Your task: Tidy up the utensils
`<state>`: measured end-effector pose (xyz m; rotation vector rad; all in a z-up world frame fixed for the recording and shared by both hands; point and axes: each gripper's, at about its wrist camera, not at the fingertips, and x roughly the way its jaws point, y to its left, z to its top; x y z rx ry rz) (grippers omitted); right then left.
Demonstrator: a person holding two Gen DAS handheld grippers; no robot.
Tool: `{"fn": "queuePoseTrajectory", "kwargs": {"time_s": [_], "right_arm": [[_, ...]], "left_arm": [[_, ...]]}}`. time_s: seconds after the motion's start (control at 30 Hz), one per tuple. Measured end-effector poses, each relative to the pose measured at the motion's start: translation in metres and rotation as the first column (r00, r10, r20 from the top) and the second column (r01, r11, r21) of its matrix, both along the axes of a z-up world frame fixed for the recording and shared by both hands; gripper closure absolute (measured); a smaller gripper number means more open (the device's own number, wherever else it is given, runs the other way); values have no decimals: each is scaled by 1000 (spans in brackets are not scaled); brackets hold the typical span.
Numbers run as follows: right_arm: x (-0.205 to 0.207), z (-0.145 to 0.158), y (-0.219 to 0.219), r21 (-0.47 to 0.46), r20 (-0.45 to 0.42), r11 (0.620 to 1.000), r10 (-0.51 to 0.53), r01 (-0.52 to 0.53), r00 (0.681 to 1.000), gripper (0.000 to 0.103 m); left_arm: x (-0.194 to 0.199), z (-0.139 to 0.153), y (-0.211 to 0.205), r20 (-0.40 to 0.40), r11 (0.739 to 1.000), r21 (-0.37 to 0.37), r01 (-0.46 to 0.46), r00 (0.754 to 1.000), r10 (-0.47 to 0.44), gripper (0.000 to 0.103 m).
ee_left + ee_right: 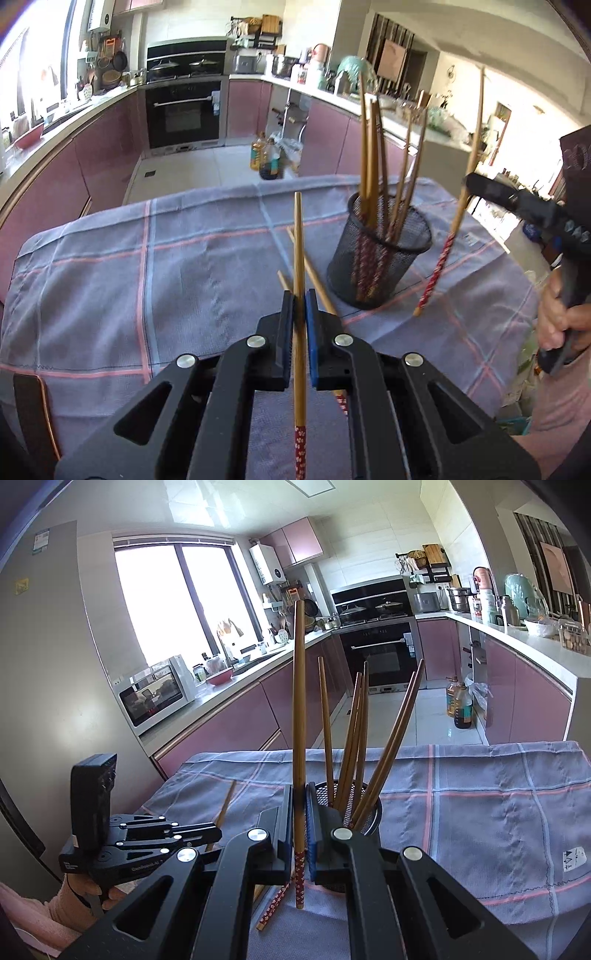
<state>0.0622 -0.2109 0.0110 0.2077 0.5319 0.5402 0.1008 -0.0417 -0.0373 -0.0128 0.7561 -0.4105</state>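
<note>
My left gripper (299,308) is shut on a bamboo chopstick (298,240) with a red patterned end, held above the checked cloth (147,277). Two loose chopsticks (316,275) lie on the cloth just beyond its fingers. To the right stands a black mesh cup (380,258) holding several chopsticks upright. My right gripper (300,794) is shut on another chopstick (298,701), nearly upright, just in front of the mesh cup (364,814). In the left wrist view that right gripper (468,181) hangs right of the cup. The left gripper (218,832) shows at lower left in the right wrist view.
The cloth (480,812) covers a small table with its far edge toward the kitchen floor. Oil bottles (267,157) stand on the floor beyond it. Pink cabinets and an oven (184,114) line the walls. A hand (557,317) grips the right tool's handle.
</note>
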Motion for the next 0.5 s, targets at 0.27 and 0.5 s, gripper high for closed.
{"fn": "queuePoseTrajectory", "kwargs": {"time_s": [0.27, 0.5], "right_arm": [[-3, 3, 0, 5, 10, 1000, 3, -4, 1000, 97], [-5, 10, -1, 7, 31, 1000, 8, -8, 999, 97]], "left_arm": [[-20, 33, 2, 61, 997, -67, 48, 997, -44, 96], [-30, 57, 4, 108, 993, -99, 64, 993, -53, 96]]}}
